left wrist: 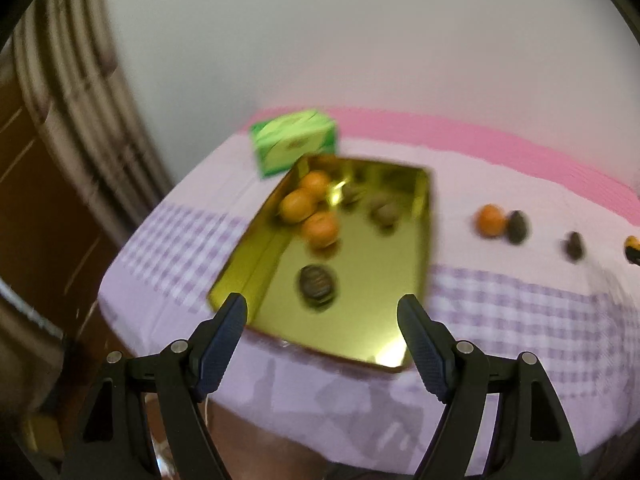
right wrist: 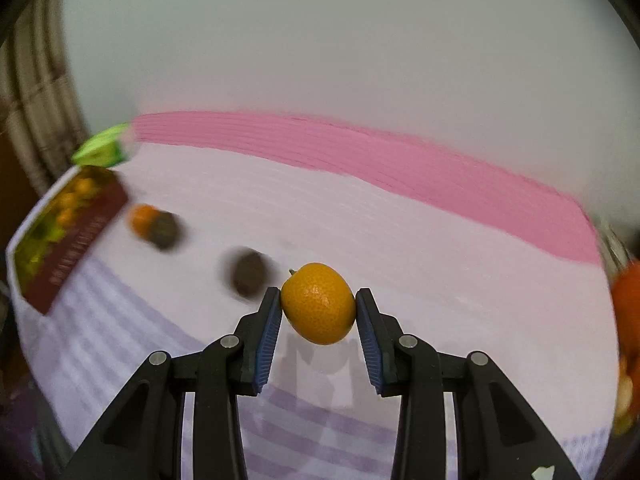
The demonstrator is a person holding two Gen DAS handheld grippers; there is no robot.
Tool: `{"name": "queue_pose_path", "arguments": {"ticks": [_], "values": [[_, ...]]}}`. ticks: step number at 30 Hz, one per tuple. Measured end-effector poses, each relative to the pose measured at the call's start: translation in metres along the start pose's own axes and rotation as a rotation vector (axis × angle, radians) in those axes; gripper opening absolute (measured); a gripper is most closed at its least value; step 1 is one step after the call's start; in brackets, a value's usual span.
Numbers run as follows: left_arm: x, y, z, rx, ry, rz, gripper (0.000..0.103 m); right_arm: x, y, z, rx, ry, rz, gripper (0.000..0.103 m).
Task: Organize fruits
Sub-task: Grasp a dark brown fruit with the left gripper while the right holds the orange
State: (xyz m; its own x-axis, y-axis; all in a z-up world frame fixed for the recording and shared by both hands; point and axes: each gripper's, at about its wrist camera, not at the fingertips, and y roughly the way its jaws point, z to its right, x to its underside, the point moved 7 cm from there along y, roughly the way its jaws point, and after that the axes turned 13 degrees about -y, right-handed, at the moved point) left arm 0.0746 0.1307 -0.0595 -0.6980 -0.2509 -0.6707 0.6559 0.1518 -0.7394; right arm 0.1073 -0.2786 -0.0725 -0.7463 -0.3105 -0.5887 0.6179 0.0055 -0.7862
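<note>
A gold tray [left wrist: 360, 336] lies on the checked cloth and holds three oranges [left wrist: 298, 205] and several dark fruits [left wrist: 317, 286]. My left gripper [left wrist: 322, 304] hangs open over the tray's near end, nothing between its fingers. To the tray's right on the cloth lie an orange [left wrist: 490, 220] and two dark fruits [left wrist: 518, 227]. In the right wrist view my right gripper [right wrist: 318, 300] is shut on an orange [right wrist: 318, 303], held above the cloth. A dark fruit [right wrist: 250, 274] lies just left of it, and an orange with another dark fruit [right wrist: 164, 232] farther left. The tray [right wrist: 80, 236] shows at the left edge.
A green box [left wrist: 294, 142] stands behind the tray near the pink strip [left wrist: 480, 132] at the cloth's far edge. More orange things [right wrist: 628, 304] show blurred at the right edge of the right wrist view. A wall lies behind, a curtain and wooden furniture at the left.
</note>
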Motion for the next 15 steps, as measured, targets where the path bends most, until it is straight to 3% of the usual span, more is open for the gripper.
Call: {"name": "queue_pose_path", "arguments": {"ticks": [4,8,11,15], "values": [[0.009,-0.015,0.064,0.170,0.184,-0.009,0.078,0.029,0.008,0.025,0.021,0.064,-0.013,0.035],[0.014,-0.017,0.143,0.370,0.315,-0.093,0.078,0.039,0.017,0.030,0.025,0.089,-0.007,0.035],[0.013,-0.010,0.195,0.471,0.341,-0.157,0.078,0.044,0.026,0.031,0.015,0.107,-0.001,0.035],[0.011,0.025,0.261,0.557,0.324,-0.319,0.078,0.046,0.036,0.036,-0.009,0.144,0.015,0.035]]}}
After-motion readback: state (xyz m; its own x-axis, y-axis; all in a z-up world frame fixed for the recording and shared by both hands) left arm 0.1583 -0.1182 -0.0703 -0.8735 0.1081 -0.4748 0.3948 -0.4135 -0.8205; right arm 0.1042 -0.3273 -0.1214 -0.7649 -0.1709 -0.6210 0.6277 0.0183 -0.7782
